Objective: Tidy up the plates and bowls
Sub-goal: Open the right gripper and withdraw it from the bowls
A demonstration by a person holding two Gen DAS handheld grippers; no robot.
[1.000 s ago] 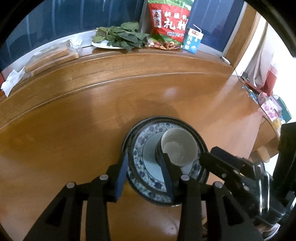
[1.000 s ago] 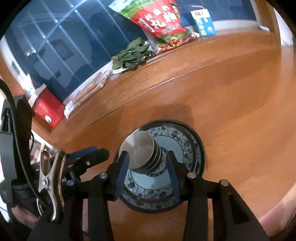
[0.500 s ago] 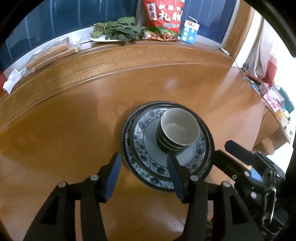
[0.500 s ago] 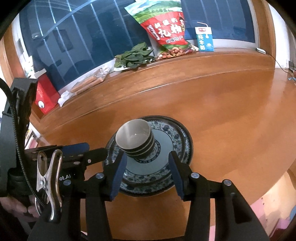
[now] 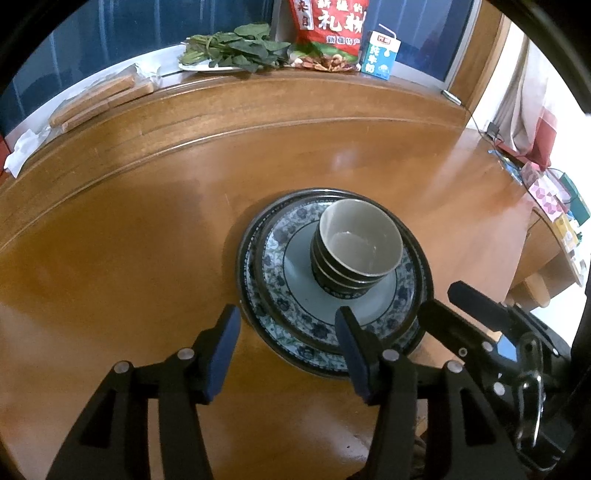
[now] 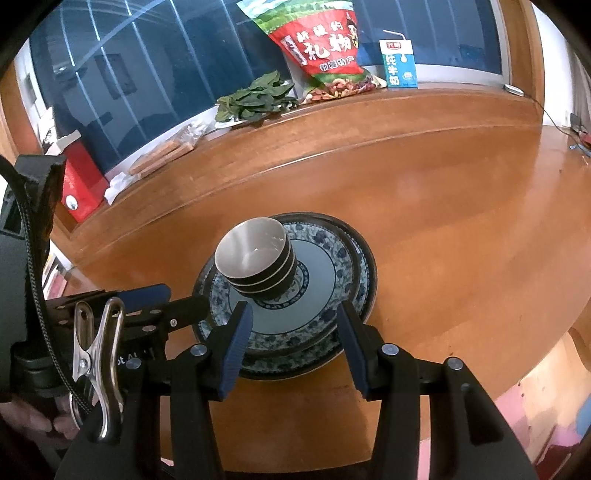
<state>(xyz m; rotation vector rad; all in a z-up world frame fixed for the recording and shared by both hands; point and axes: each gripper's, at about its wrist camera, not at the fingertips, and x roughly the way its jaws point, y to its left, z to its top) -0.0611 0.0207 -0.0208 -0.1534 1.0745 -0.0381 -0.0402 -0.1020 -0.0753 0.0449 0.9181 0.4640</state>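
Note:
A stack of dark bowls (image 5: 354, 254) with a pale inside stands on a stack of blue-and-white patterned plates (image 5: 291, 306) on the round wooden table. The bowls (image 6: 258, 262) and plates (image 6: 332, 288) also show in the right wrist view. My left gripper (image 5: 288, 328) is open and empty, just in front of the plates' near rim. My right gripper (image 6: 295, 325) is open and empty, above the plates' near rim. Each gripper shows at the edge of the other's view.
On the sill behind the table (image 5: 129, 240) are a plate of green leaves (image 5: 236, 50), a red snack bag (image 5: 327, 33), a milk carton (image 5: 380, 53) and wrapped biscuits (image 5: 103, 98). A red box (image 6: 79, 184) stands at the left. The table's edge is to the right.
Both grippers have drawn back from the bowls and plates and opened wider. The bowl stack stays on the plates.

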